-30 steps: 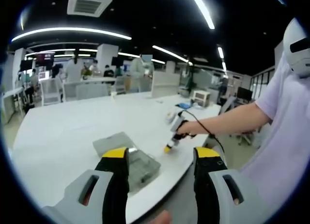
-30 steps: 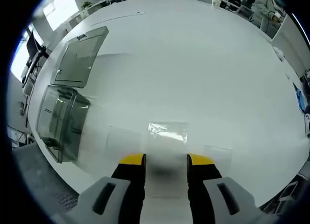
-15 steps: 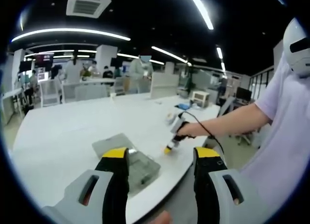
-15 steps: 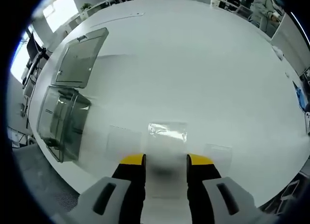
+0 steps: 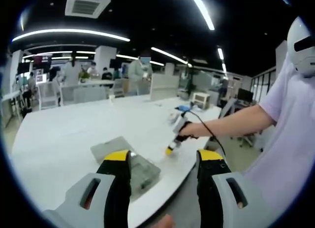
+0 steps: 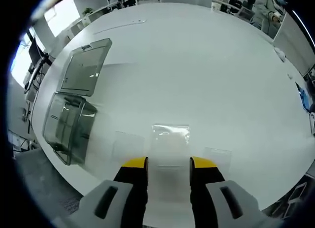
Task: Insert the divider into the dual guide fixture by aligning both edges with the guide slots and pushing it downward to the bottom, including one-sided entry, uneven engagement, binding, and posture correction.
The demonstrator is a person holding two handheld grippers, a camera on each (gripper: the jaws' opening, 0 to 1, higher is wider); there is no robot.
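A clear flat divider (image 6: 171, 134) lies on the white table (image 6: 197, 65), just ahead of my right gripper (image 6: 169, 164), which is open and hovers above it with nothing between its jaws. The fixture, a clear grey box (image 6: 68, 127) with inner walls, stands at the left near the table edge, its hinged lid (image 6: 86, 65) folded back flat. In the left gripper view my left gripper (image 5: 164, 161) is open and empty off the table's edge. The grey box (image 5: 129, 161) lies beyond its left jaw. The right gripper (image 5: 170, 150) points down at the table, held by a person's hand.
Two more faint clear pieces (image 6: 125, 139) (image 6: 217, 154) lie on either side of the divider. The table edge (image 6: 88, 183) runs close below the box. A person's arm (image 5: 236, 122) reaches in from the right. Desks, chairs and people stand far behind the table.
The right gripper view has drawn back slightly, so the box and divider sit a little farther off. The left gripper view has tilted a touch. Nothing was grasped or moved.
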